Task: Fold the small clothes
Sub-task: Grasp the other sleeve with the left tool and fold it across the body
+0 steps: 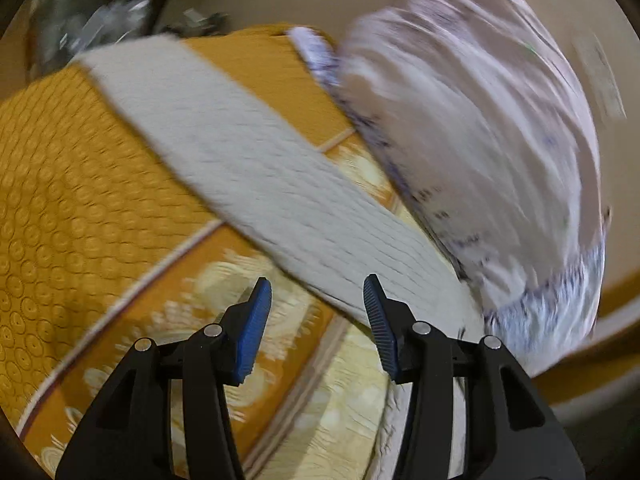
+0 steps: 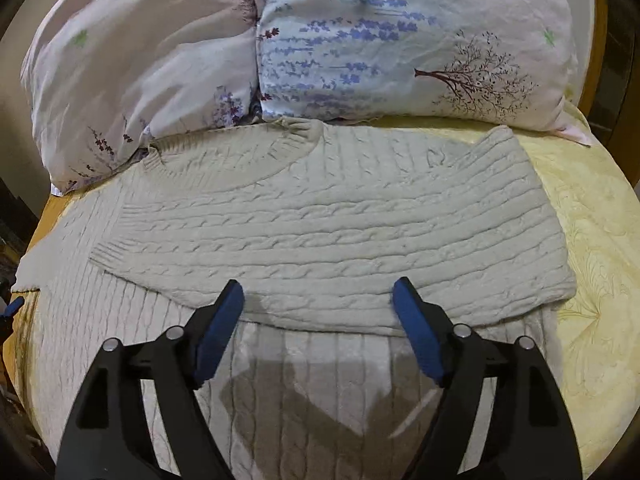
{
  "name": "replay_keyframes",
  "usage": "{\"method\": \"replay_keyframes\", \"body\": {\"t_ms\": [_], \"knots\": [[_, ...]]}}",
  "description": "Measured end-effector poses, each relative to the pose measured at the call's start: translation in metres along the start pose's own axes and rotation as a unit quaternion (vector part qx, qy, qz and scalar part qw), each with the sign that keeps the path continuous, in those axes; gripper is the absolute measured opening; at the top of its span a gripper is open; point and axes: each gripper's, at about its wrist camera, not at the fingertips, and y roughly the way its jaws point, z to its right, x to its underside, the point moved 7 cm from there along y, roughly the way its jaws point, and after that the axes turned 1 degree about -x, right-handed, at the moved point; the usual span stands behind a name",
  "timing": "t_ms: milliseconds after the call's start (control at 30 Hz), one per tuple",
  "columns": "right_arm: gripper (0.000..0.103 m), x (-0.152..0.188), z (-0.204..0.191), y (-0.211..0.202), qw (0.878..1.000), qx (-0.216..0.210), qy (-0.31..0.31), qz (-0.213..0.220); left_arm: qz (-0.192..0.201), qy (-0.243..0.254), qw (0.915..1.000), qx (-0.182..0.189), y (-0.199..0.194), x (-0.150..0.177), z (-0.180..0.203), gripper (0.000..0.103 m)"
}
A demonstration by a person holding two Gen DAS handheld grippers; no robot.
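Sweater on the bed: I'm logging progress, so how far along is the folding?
Done: one sleeve of the sweater already lies folded across the body, below the pillows. In hand: nothing; the right gripper hangs open over the sleeve's edge, and the left gripper is open near the other sleeve, which lies stretched out over the orange bedspread. Left: fold that sleeve in, then the body.

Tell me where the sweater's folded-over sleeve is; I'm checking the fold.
In the right wrist view the sleeve lies flat across the sweater body, just beyond the open right gripper, below the floral pillows.
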Motion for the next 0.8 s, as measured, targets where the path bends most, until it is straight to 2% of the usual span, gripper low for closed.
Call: {"method": "replay_keyframes", "body": {"t_ms": [233, 400, 433, 500, 567, 667, 800], "knots": [[0.079, 0.001, 0.003, -0.006, 1.0, -0.015, 0.013, 0.002, 0.028, -0.085, 0.9958, 0.021, 0.006, -0.02, -0.018, 0.047], [0.079, 0.002, 0.002, -0.01, 0.999, -0.027, 0.017, 0.004, 0.038, -0.128, 0.9904, 0.036, 0.008, -0.036, -0.031, 0.04], [0.079, 0.002, 0.002, -0.011, 0.999, -0.029, 0.019, 0.004, 0.04, -0.13, 0.99, 0.037, 0.009, -0.039, -0.032, 0.038], [0.079, 0.003, 0.002, -0.013, 0.999, -0.035, 0.021, 0.004, 0.043, -0.127, 0.9905, 0.032, 0.013, -0.044, -0.035, 0.024], [0.079, 0.004, 0.002, -0.015, 0.999, -0.041, 0.021, 0.004, 0.042, -0.127, 0.9905, 0.031, 0.018, -0.048, -0.038, 0.017], [0.079, 0.005, 0.004, -0.02, 0.999, -0.047, 0.024, 0.006, 0.046, -0.132, 0.9895, 0.037, 0.02, -0.05, -0.037, 0.014], [0.079, 0.005, 0.009, -0.025, 0.998, -0.051, 0.03, 0.012, 0.069, -0.076, 0.994, 0.037, 0.011, -0.053, -0.011, 0.005]]}}
